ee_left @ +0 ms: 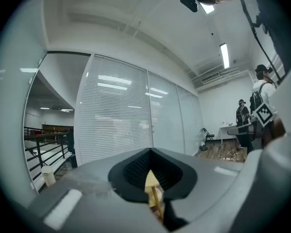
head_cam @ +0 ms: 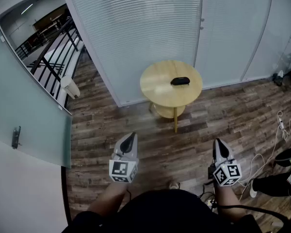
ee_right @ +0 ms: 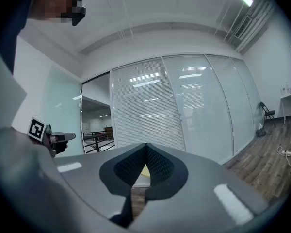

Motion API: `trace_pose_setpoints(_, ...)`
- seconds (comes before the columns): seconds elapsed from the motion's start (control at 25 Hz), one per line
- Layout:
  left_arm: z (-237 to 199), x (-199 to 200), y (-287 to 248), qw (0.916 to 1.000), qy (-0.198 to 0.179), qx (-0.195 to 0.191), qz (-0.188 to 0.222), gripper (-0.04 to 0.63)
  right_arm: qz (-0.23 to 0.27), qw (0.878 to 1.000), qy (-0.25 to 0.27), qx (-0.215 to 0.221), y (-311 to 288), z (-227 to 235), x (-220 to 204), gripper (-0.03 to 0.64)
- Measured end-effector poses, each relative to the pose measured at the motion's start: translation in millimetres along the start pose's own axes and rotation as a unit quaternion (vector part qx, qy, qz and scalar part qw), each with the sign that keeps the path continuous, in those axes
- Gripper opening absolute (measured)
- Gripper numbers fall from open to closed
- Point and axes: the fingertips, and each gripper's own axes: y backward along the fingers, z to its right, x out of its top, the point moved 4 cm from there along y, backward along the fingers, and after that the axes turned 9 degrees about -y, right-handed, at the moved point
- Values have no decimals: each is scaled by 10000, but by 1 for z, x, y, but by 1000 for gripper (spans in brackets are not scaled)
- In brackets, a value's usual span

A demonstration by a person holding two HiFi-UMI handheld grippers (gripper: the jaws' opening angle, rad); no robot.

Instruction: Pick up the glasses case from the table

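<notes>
One case, black, flat on the one round wood table, a bit right of the top's centre. The table has one lower shelf, and we can plainly see one thin leg. It stands on the wood floor, close to the glass wall with its blinds.

We hold two grippers, both level and low in the head view. They point toward the table, well apart from it and from each other.
- Left gripper: jaws clenched, tips meeting, nothing between them. In its own view only a sliver of the table shows through the slot under the tips.
- Right gripper: same. Jaws clenched tip to tip, nothing held, table sliver behind the slot.

Neither touches the case.

Two marker cubes, one per gripper: left cube, right cube. Each gripper view catches the other gripper's cube at its edge.

Rest:
- One tangle of white cables on the floor at the right of the head view.
- Left gripper view shows two people standing off to the right, one farther back than the other.
- The same view shows one chair by the far wall.
</notes>
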Motion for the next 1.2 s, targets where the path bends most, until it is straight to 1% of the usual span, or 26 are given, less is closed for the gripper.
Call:
trace_pose_setpoints(0.32, 23, 9, -19, 10000, -60, -62, 16, 6, -16, 10000, -82, 36, 0, 24, 1, 8)
trace_pose_setpoints(0.44, 30, 10, -30, 10000, -89, -35, -30, 6, 59, 9997, -117, 198, -1, 33, 5, 8)
trace_pose_setpoints(0.64, 48, 13, -51, 9996, -275, -85, -70, 6, 50, 9984, 358, 427, -9, 36, 10, 8)
trace_pose_setpoints(0.72, 57, 9, -59, 9996, -251, -86, -76, 6, 60, 9982, 363, 467, -14, 44, 6, 8)
trace_pose_setpoints(0.84, 69, -3, -73, 9993, -16, -209, -299, 6, -70, 9988, 238, 428, -21, 57, -5, 8)
trace_pose_setpoints(1.0, 70, -15, -99, 9984, -34, -378, -420, 6, -248, 9985, 202, 438, -43, 67, -11, 8)
trace_pose_setpoints(1.2, 51, -31, -144, 9972, -6, -534, -531, 6, -193, 9997, 50, 135, -87, 79, 1, 8)
